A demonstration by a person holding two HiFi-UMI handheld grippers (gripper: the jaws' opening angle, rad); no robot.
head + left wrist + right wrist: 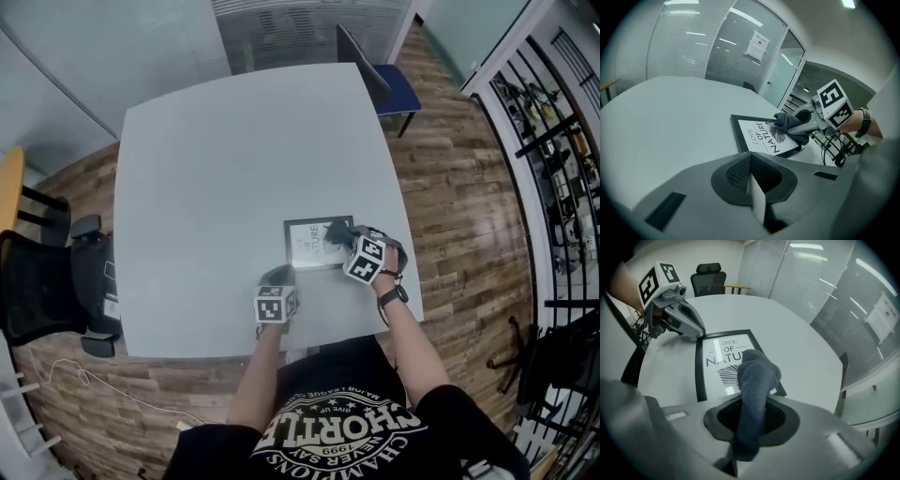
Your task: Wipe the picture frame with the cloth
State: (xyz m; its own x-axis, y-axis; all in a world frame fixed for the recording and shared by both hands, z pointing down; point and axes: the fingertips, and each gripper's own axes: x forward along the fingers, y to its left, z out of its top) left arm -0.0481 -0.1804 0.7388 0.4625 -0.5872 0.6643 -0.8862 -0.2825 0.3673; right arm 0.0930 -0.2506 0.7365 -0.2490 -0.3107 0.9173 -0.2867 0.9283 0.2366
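The left tongs [279, 275] sit at the near left corner of the picture frame [312, 247]. Their tip is just beside that corner or touching it. Which one cannot be settled, though from the right gripper view it looks like contact, as if bracing the frame. Their jaws are clenched together with nothing between them.

The frame lies flat on the desk [206, 159], close to its near edge, with its print facing up. The dark cloth [338, 232] rests on the glass over the far right part of the frame, bunched into a wad that covers that corner. To the right of the frame, the right tongs [347, 238] reach in over its right side. Their jaws grasp the cloth, which hangs out past the tips and onto the glass.

The wiping looks under way, since the cloth is in contact and the frame seems steadied. No smear or dust shows, so how much is already clean cannot be judged. The left and near parts of the glass, and the black border, probably remain to be passed over.
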